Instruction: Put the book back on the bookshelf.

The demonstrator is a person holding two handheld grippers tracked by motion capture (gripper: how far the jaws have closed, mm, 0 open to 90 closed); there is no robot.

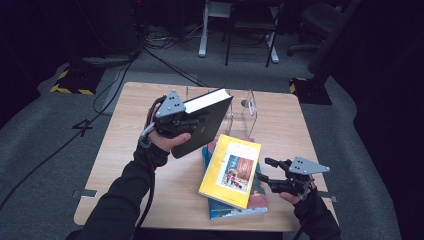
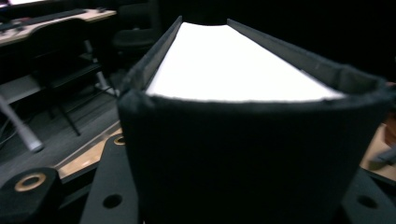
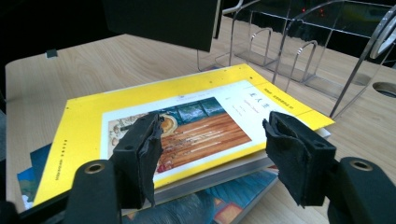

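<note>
- Black hardback book (image 1: 205, 125), seen from the high view, is clamped in my left gripper (image 1: 186, 120) and held tilted in the air above the wooden table (image 1: 130, 145), its white page block turned up and away from me.
- Same view: the book hangs just in front of the clear acrylic book rack (image 1: 245, 112) at the table's far middle, and above the far end of the stack below.
- Same view: my right gripper (image 1: 268, 170) sits low at the table's right, jaws spread and holding nothing, just beside the right edge of the yellow book (image 1: 231, 170).
- Same view: the yellow book lies flat on a blue book (image 1: 255, 202), the pair slanted across the table's near middle.
- Left gripper view: the black book's spine (image 2: 252, 163) stands close between my jaws, white pages (image 2: 233, 65) running away above it; the grip sits at the spine end.
- Right gripper view: my two padded jaws stand wide apart, the yellow book's cover (image 3: 187, 121) lying between and beyond them, untouched.
- Right gripper view: the rack's clear dividers (image 3: 299, 56) rise beyond the yellow book, and the black book's lower corner (image 3: 163, 23) hangs above.
</note>
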